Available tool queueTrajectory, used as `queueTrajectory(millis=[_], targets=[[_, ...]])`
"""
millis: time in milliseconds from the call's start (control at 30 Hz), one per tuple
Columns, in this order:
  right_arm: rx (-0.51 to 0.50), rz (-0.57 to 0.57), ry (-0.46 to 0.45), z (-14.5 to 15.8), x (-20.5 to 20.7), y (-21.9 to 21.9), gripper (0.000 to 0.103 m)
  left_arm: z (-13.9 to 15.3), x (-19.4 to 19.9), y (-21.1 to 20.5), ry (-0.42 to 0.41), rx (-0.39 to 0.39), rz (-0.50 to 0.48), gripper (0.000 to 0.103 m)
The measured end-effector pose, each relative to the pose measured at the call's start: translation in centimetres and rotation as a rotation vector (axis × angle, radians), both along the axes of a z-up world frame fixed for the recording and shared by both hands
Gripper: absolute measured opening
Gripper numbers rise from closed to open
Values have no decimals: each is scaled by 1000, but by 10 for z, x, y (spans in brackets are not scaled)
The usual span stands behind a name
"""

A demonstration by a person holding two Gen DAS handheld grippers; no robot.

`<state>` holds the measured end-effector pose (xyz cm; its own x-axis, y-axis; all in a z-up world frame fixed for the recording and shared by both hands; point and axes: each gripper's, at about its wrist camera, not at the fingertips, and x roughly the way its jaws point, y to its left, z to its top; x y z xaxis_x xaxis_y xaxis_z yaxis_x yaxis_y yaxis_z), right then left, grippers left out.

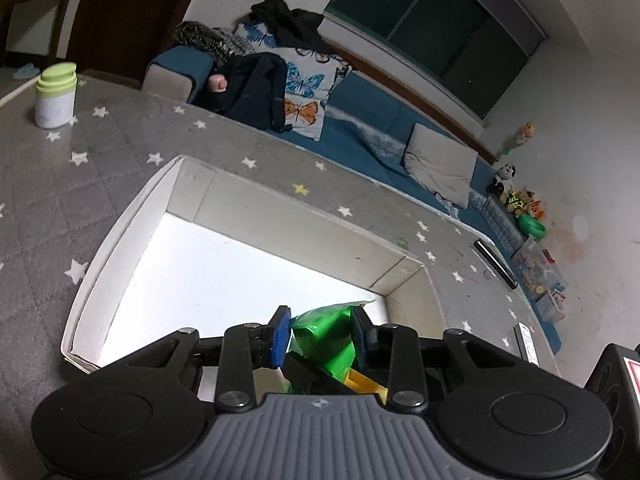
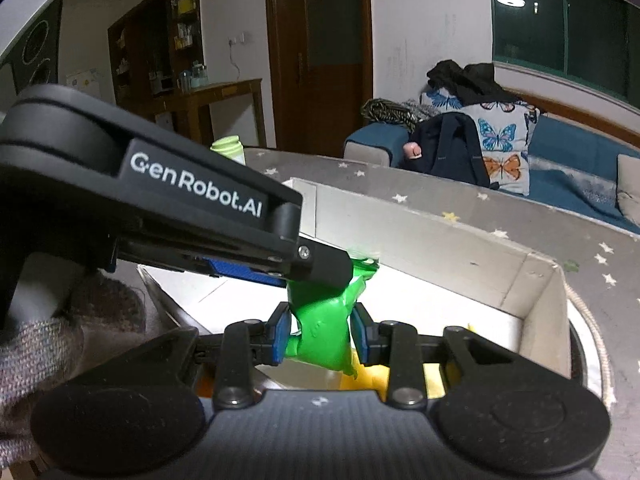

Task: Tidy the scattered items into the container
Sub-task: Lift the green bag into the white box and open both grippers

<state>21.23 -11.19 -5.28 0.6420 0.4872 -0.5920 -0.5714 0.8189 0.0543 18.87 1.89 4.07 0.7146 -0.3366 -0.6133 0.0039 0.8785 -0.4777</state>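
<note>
Left wrist view: your left gripper (image 1: 320,330) has its blue pads (image 1: 280,336) pinched on a green packet (image 1: 324,340), jaws narrow w/ the packet between them. It hangs over the near end of the white box (image 1: 280,216), which sits on the grey star-print mat (image 1: 48,184). The box floor is bare & bright at the far end. A yellow item (image 1: 366,386) shows just under the packet, low in the frame; can't tell what it is.

Right wrist view: your right gripper (image 2: 320,336) is also clamped on the same green packet (image 2: 324,336), pads pressing both sides. Your left gripper (image 2: 320,268) comes in from the left and grips the packet's upper edge, so both hold it at once, above the box (image 2: 440,240). Yellow bits sit in the box below.

White bottle w/ a green cap (image 1: 56,94) stands on the mat's far corner, well apart from the box. Blue sofa (image 1: 360,136) w/ a butterfly cushion (image 1: 304,96) lies behind.
</note>
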Motion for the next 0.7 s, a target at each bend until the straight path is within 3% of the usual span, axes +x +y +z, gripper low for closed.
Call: queueTrajectory(millis=[433, 700], targets=[[-3, -9, 38, -11, 6, 3, 34, -10, -3, 9, 34, -7, 22, 37], [4, -20, 23, -7, 2, -2, 45, -7, -13, 13, 22, -7, 30, 37]])
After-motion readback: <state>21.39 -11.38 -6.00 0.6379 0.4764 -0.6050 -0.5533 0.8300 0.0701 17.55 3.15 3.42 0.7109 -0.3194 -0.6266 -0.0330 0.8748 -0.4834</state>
